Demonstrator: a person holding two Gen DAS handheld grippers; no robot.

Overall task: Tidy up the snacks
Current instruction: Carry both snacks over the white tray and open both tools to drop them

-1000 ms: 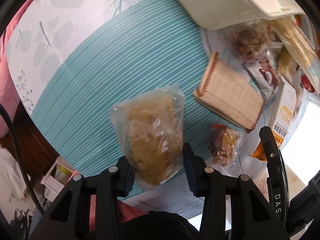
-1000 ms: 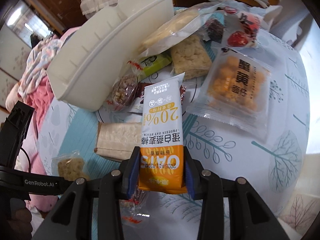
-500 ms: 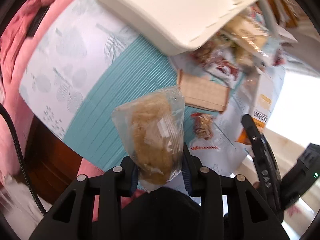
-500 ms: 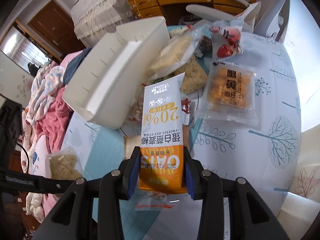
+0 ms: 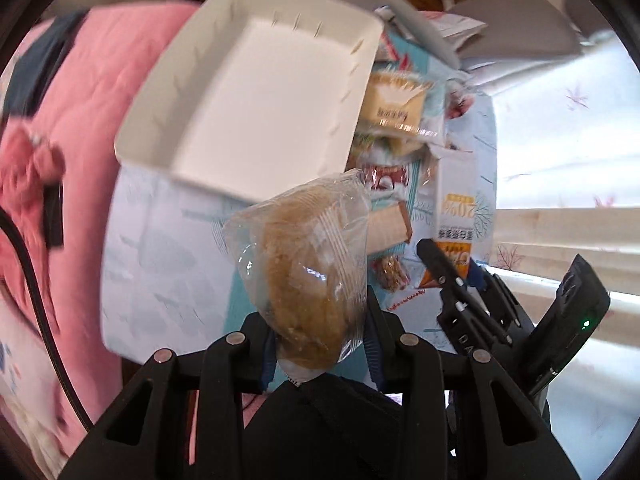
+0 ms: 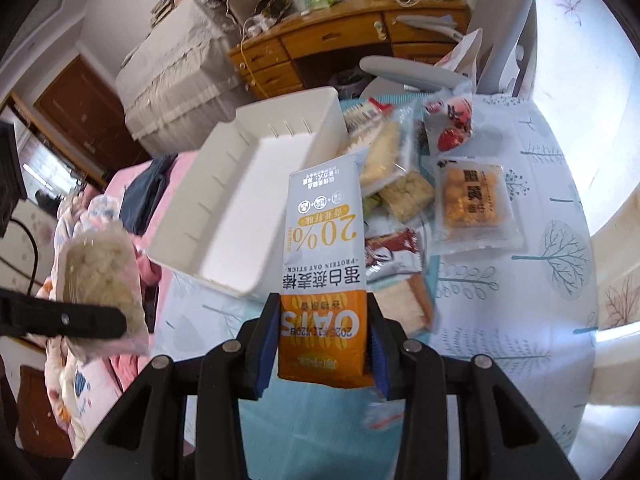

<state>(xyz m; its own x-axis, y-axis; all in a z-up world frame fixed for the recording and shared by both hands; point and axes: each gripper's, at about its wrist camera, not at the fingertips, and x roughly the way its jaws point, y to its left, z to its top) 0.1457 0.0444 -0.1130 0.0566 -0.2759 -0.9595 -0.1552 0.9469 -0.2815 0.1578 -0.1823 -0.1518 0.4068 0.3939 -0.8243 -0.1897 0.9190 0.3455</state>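
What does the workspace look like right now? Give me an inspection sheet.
Surface: table under a tree-print cloth with a teal panel.
Job's things: white bin empty, tilted against the snack pile; yellow-snack pack lies flat beside the pile.
Clutter: loose packets crowd the bin's right side.
Grippers: left gripper shut on clear-wrapped cake; right gripper shut on oat stick.
Cables: black cable left of the left gripper.
Surroundings: wooden desk, pink bedding.

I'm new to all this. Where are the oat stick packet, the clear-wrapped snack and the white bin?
oat stick packet [image 6: 324,248], right wrist view, printed front.
clear-wrapped snack [image 5: 304,276], left wrist view, middle of wrapper.
white bin [image 6: 240,208], right wrist view, inner floor.
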